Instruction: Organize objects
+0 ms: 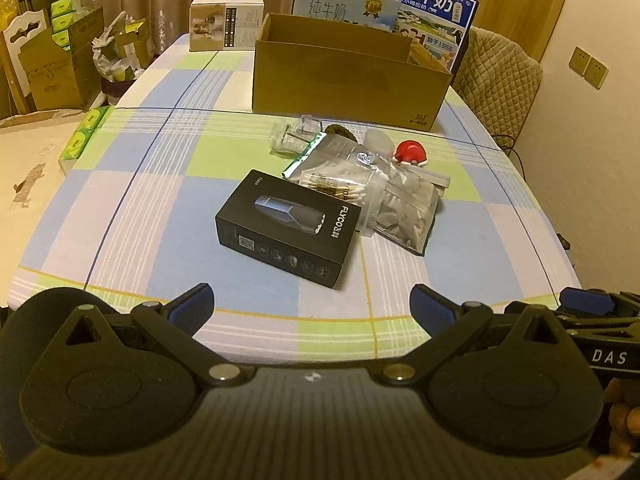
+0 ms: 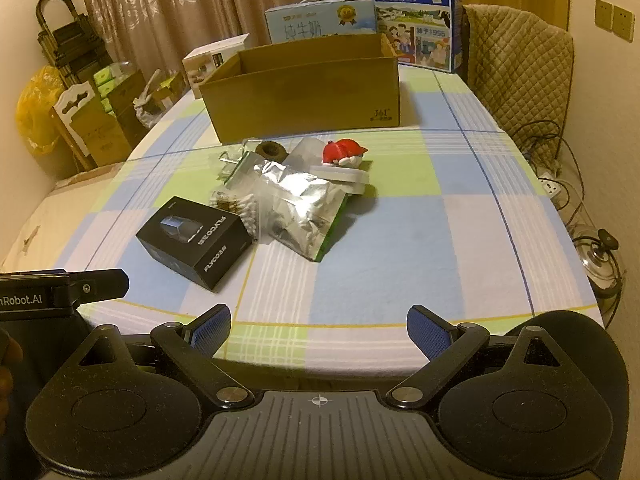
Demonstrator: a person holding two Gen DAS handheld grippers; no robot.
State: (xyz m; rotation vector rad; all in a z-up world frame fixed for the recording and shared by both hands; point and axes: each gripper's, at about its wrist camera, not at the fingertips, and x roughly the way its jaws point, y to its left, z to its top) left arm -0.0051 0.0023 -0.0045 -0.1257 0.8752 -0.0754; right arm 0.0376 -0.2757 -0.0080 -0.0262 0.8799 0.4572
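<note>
Two hand-held grippers hang side by side over the near edge of a table [image 1: 120, 200] covered in a pastel checked cloth, both angled down toward a small heap of things to be sorted. The left gripper [image 1: 312, 308] and the right gripper [image 2: 318, 330] each have their blue-padded jaws spread wide with nothing between them, so neither holds anything yet; this looks like the start of the job. Nearest the grippers lies a black shaver box [image 1: 288, 228], flat and slightly skewed. Touching its far side is a clear bag of cotton swabs [image 1: 344, 192], which lies over a crinkled foil pouch [image 2: 304, 208]. Behind these sit a red toy [image 2: 343, 151], a pale plastic cap [image 1: 378, 142], a dark round object [image 2: 272, 150] and some small clear packets [image 1: 288, 138], too jumbled to tell apart well. Just beyond the heap stands an open carton [image 1: 348, 80], probably the place everything should go; its inside is not visible. Milk cartons [image 1: 436, 4] and a white box [image 1: 226, 22] stand behind it. The overlapping bags may drag each other when lifted; the shaver box looks easiest to reach first.
</note>
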